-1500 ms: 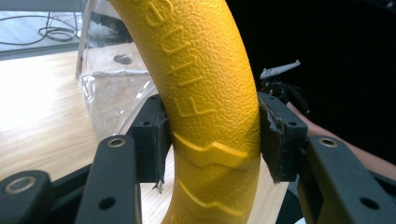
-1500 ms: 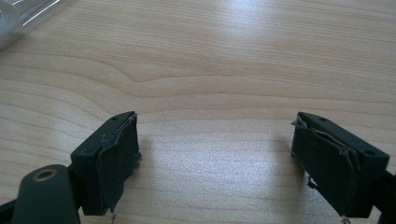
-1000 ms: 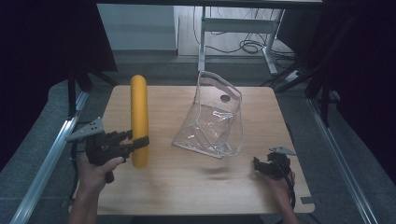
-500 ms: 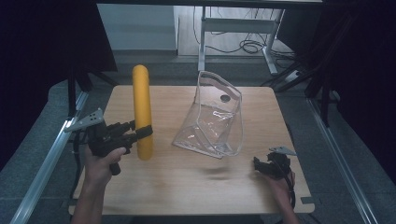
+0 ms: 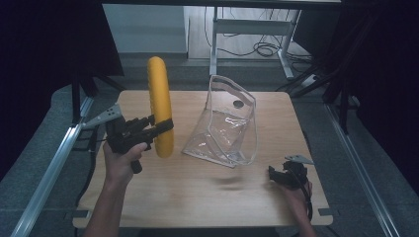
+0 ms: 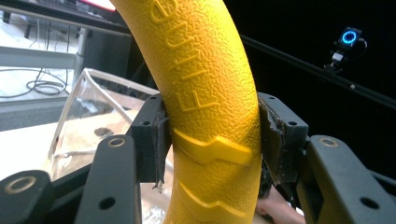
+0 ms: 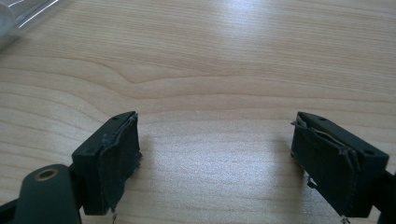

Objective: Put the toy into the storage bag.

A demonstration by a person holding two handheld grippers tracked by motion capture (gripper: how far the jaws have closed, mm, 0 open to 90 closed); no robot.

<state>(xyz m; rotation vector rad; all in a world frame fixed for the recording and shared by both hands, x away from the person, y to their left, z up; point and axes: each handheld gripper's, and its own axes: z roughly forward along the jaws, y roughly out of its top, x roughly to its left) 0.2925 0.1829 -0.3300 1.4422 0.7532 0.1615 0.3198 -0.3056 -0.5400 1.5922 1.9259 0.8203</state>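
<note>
The left gripper (image 5: pixel 163 127) has its jaws clamped on the lower part of the yellow foam roller (image 5: pixel 159 98), held upright above the table's (image 5: pixel 207 197) left side; gripped low, the roller could tip and knock over the clear pouch (image 5: pixel 225 126) just right of it, standing open, apparently empty; the right gripper (image 5: pixel 276 174) rests near the table's right edge, jaws wide apart, holding nothing.

I can count one yellow foam roller (image 5: pixel 160 111) on the left side. There is one clear plastic bag (image 5: pixel 228 126) in the middle of one wooden desk (image 5: pixel 207 197). I see two tongs: the left tongs (image 5: pixel 165 126) and the right tongs (image 5: pixel 273 173) near the right corner. Two hands hold them, one each.
</note>
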